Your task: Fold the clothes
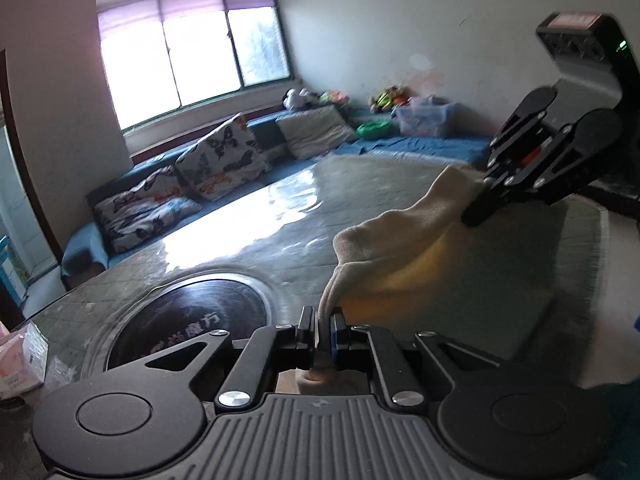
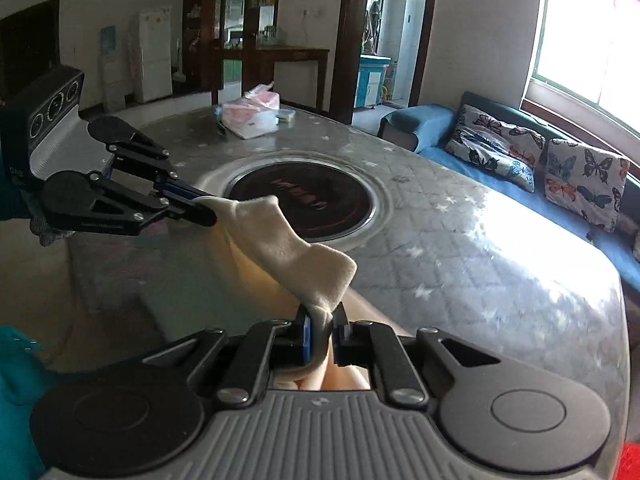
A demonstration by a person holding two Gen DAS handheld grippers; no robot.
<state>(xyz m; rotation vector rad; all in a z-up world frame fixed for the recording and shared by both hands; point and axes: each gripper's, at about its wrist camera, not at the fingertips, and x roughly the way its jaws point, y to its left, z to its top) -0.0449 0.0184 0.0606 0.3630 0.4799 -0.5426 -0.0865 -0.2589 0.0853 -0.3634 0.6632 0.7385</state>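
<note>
Left wrist view: cream cloth (image 1: 400, 240) stretches from left fingers (image 1: 325, 330), bottom centre, to right fingers (image 1: 474, 210), right; both clamp it.

a lived-in home, its living and dining room in one. a blue sofa (image 1: 168, 184) with butterfly-print cushions (image 2: 496, 136) runs under a wide window (image 1: 192, 60), stuffed toys (image 1: 300, 98) are heaped at its far end, and a white fridge (image 2: 154, 54) stands near a dark wood cabinet (image 2: 236, 20). the big table (image 2: 480, 240) has an induction hob (image 2: 304, 204) set into it.
</note>
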